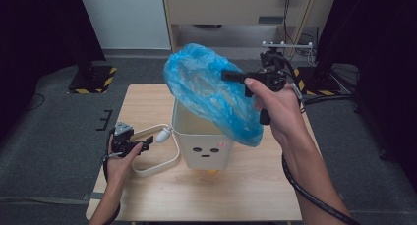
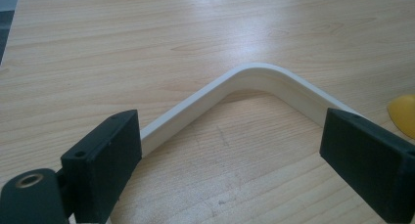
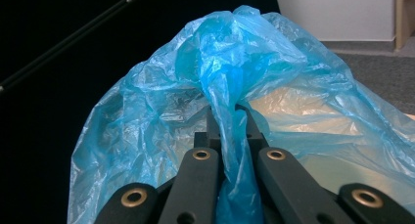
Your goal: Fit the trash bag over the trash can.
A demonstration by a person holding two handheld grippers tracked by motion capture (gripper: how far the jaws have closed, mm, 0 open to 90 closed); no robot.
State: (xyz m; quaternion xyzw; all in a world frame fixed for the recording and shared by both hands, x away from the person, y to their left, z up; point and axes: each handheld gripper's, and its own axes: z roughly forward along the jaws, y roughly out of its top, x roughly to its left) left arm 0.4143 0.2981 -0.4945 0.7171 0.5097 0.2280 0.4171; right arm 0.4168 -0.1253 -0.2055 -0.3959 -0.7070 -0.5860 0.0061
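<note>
Right gripper [image 1: 235,76] pinches a bunched fold of the blue plastic bag [image 1: 211,90], held over the white bin [image 1: 204,146] on the wooden table [image 1: 147,190]. Left gripper [image 1: 142,145] rests wide open, jaws straddling the bin's white handle [image 2: 254,77] lying flat on the table.

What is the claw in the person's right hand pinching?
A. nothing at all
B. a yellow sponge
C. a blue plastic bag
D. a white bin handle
C: the right claw is shut on a bunched fold of the blue plastic bag, holding it above the white bin.
</note>
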